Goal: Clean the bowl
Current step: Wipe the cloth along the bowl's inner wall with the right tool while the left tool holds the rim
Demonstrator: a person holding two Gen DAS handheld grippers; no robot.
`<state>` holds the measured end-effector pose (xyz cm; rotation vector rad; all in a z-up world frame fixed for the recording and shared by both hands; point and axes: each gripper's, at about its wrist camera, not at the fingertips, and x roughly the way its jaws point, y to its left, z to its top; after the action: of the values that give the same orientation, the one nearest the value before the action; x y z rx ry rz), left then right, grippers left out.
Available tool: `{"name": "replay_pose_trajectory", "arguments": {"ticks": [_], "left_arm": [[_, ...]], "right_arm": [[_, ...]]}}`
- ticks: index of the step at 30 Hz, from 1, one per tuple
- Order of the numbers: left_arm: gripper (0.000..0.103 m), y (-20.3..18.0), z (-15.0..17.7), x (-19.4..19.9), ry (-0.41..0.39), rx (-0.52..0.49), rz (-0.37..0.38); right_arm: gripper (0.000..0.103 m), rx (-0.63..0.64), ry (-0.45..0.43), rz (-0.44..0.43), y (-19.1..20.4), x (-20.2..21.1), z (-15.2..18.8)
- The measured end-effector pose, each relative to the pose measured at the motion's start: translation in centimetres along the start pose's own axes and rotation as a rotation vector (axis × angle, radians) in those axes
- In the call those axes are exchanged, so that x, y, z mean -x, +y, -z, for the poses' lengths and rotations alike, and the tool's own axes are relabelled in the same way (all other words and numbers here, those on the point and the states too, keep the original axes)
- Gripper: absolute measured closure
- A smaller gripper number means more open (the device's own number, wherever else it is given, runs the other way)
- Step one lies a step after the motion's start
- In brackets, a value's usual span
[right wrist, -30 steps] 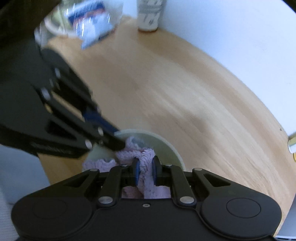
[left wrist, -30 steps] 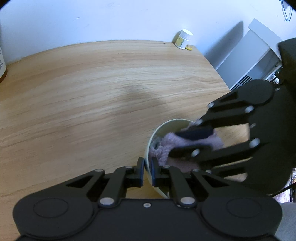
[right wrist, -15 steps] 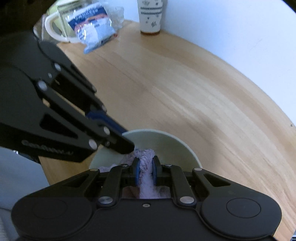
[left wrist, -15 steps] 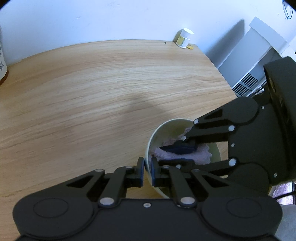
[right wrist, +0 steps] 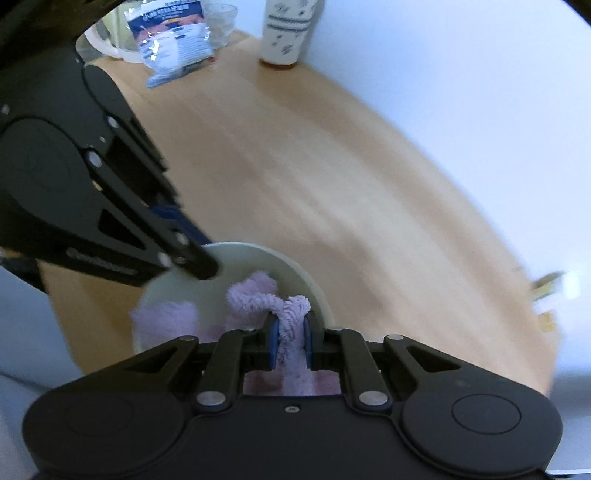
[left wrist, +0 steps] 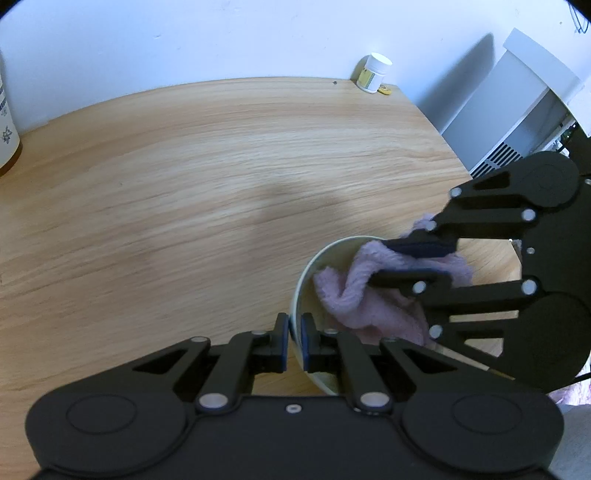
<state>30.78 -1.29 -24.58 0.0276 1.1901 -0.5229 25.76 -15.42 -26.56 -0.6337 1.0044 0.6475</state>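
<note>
A pale green bowl [left wrist: 325, 254] sits near the front right edge of the wooden table [left wrist: 221, 177]. My left gripper [left wrist: 293, 343] is shut on the bowl's near rim. My right gripper [right wrist: 290, 334] is shut on a lilac cloth [right wrist: 291, 325] and holds it inside the bowl [right wrist: 258, 254]. In the left wrist view the cloth [left wrist: 354, 291] is bunched in the bowl, with the right gripper [left wrist: 373, 260] coming in from the right. In the right wrist view the left gripper's fingertip [right wrist: 203, 266] sits on the bowl's left rim.
A small white-capped jar [left wrist: 373, 72] stands at the far table corner. A white cabinet [left wrist: 517, 103] stands right of the table. A patterned cup [right wrist: 286, 29], a foil packet [right wrist: 171, 37] and a white jug [right wrist: 110, 40] stand at the far end.
My right gripper has swung the cloth round inside the bowl and the cloth has bunched up higher. My left gripper keeps its hold on the rim.
</note>
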Motion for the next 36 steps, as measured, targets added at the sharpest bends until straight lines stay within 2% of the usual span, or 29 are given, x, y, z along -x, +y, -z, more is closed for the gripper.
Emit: {"name": "replay_pose_trajectory", "arguments": {"ticks": [5,11,19,24,29,36], "left_arm": [[0.097,-0.2,0.0,-0.1,0.005,-0.004,-0.008],[0.097,-0.1,0.0,-0.3,0.004,0.017,-0.002],[0.097,0.1,0.0,-0.3,0.012,0.022,-0.004],[0.097,0.1,-0.1,-0.5,0.012,0.025,-0.009],[0.097,-0.2,-0.2,-0.5,0.001,0.026,-0.015],[0.097,-0.3,-0.2,-0.6,-0.001,0.032,-0.004]], "right_arm": [[0.089,0.073,0.041,0.043,1.3,-0.1,0.5],[0.091,0.076,0.102,-0.006,1.5,-1.5,0.9],[0.088,-0.08,0.144,-0.108,0.1,-2.8,0.5],[0.088,-0.181,0.138,-0.174,-1.6,-0.6,0.3],[0.087,-0.139,0.163,-0.177,-1.8,1.4,0.6],[0.086,-0.032,0.235,-0.177,0.3,-0.2,0.9]]}}
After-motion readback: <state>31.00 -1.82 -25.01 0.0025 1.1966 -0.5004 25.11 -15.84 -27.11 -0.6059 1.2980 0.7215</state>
